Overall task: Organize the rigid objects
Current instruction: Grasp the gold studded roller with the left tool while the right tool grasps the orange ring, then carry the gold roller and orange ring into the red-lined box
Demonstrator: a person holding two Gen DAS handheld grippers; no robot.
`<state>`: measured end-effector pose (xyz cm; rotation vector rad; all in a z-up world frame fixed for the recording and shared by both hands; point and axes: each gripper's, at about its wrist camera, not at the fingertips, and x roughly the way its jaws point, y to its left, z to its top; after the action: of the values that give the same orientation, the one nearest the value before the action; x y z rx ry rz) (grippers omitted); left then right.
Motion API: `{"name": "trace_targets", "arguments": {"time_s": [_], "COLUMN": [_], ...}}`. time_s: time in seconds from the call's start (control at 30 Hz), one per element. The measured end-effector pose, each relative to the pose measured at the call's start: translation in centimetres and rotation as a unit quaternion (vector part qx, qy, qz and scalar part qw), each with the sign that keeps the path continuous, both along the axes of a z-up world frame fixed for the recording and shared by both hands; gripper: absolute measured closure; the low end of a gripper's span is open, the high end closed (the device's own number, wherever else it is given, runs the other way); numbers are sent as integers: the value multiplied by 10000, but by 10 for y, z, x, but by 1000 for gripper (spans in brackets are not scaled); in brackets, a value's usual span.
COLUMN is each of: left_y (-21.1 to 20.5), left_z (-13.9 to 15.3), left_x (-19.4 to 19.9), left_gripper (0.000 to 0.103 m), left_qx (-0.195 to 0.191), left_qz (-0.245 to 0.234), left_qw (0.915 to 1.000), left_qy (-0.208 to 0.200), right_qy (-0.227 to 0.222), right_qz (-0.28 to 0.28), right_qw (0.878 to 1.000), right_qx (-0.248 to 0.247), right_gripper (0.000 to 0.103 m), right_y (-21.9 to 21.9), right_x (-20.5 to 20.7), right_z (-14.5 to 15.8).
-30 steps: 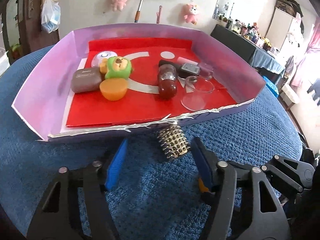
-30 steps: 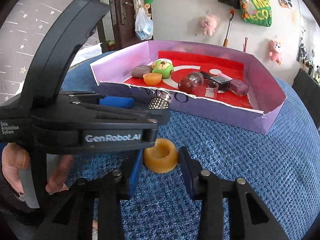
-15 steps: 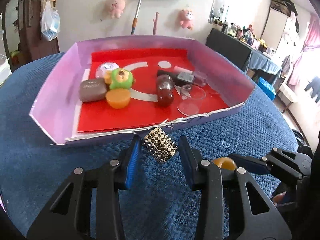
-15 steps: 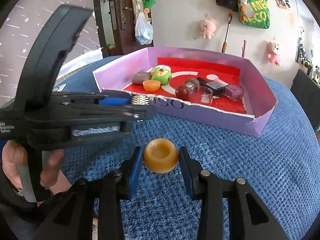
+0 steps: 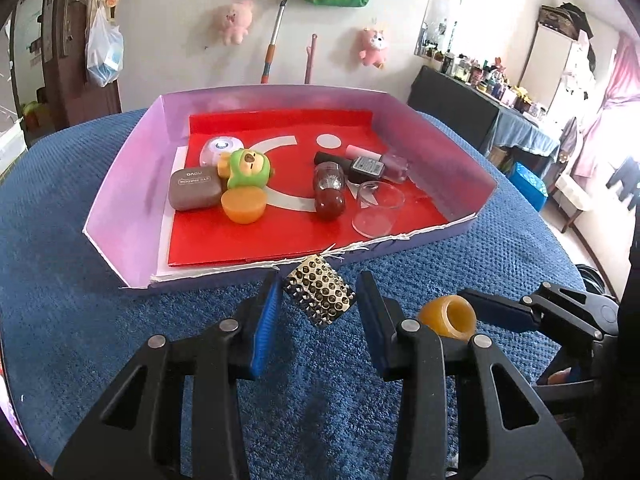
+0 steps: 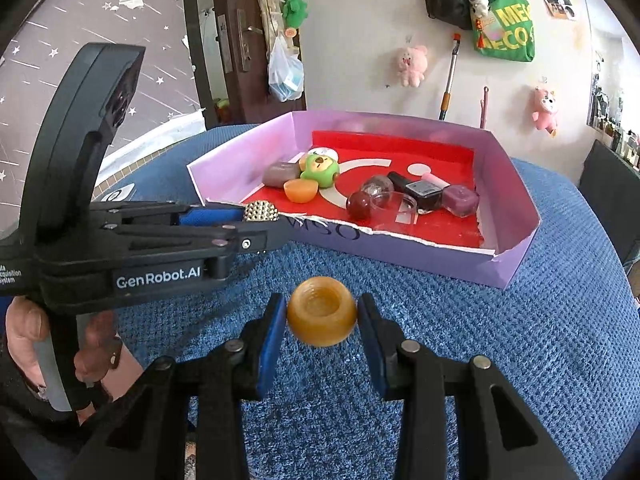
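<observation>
My left gripper [image 5: 318, 312] is shut on a gold studded piece [image 5: 319, 295] and holds it above the blue cloth, just in front of the purple box [image 5: 124, 184]. It also shows in the right wrist view [image 6: 261, 212]. My right gripper [image 6: 322, 330] is shut on an orange round cup [image 6: 322, 317] and holds it above the cloth, short of the box [image 6: 516, 216]. The cup also shows in the left wrist view [image 5: 450, 318].
The box's red floor holds a green bear toy [image 5: 248, 168], a brown case [image 5: 195, 189], an orange half-ball [image 5: 243, 207], a dark red bottle [image 5: 329, 196], nail polish bottles [image 5: 366, 167] and a clear lid [image 5: 376, 210]. My left gripper body [image 6: 140, 240] lies left of the right one.
Both grippers have lifted and drawn back from the box, each carrying its object. The left gripper closed on the studded piece during the earlier frames.
</observation>
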<state>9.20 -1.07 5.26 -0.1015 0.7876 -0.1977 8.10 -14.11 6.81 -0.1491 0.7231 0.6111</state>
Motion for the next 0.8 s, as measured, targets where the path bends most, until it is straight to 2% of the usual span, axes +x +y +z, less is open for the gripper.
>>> {"name": "trace_targets", "arguments": {"time_s": [0.8], "left_y": [7], "left_z": [29], "left_x": [9], "left_gripper": [67], "left_qx": [65], "left_qz": [-11], "left_qw": [9992], "left_qy": [-401], "right_qy": [-373], "right_qz": [151], "right_qw": [9991], "right_qx": [129], "right_gripper": [63], "right_y": [12], "right_x": [29], "right_z": [40]}}
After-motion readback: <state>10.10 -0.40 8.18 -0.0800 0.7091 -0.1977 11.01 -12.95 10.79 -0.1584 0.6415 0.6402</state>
